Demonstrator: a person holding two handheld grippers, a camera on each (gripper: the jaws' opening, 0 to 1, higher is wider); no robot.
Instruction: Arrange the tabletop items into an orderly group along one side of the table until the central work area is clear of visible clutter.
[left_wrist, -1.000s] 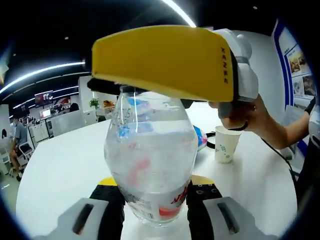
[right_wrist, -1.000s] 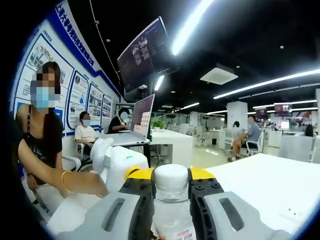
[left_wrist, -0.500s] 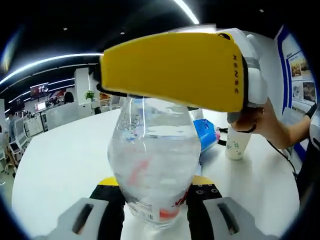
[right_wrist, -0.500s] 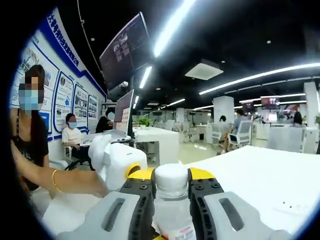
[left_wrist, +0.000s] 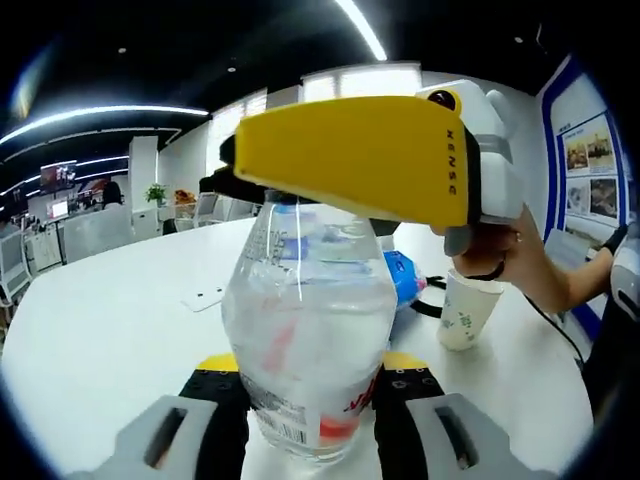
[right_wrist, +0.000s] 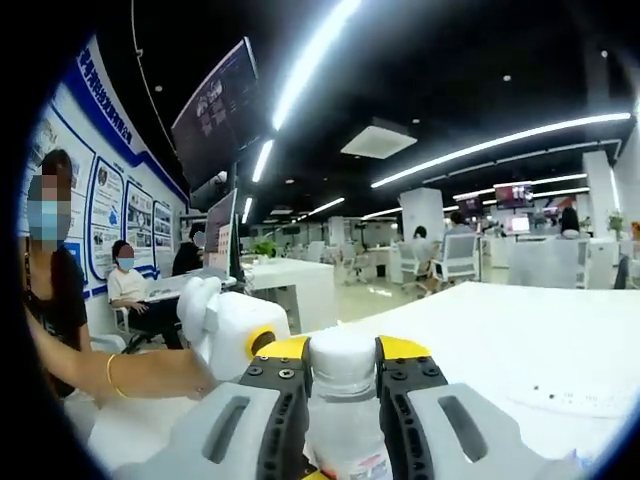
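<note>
- Your left gripper (left_wrist: 310, 400) is pinching the clear plastic water bottle (left_wrist: 308, 325) low on its body, at 6 o'clock, over the white counter (left_wrist: 110, 330).
- Your right gripper (right_wrist: 342, 385) is clamping its white cap (right_wrist: 342, 360).
- The bottle is probably slippery and flexing, so be squeezing gently.

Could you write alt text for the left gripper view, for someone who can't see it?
A clear plastic bottle stands on a white table, gripped low between the left claw and by its neck by the yellow right claw held in a person's hand. Behind it sit a paper cup and a blue packet.
</note>
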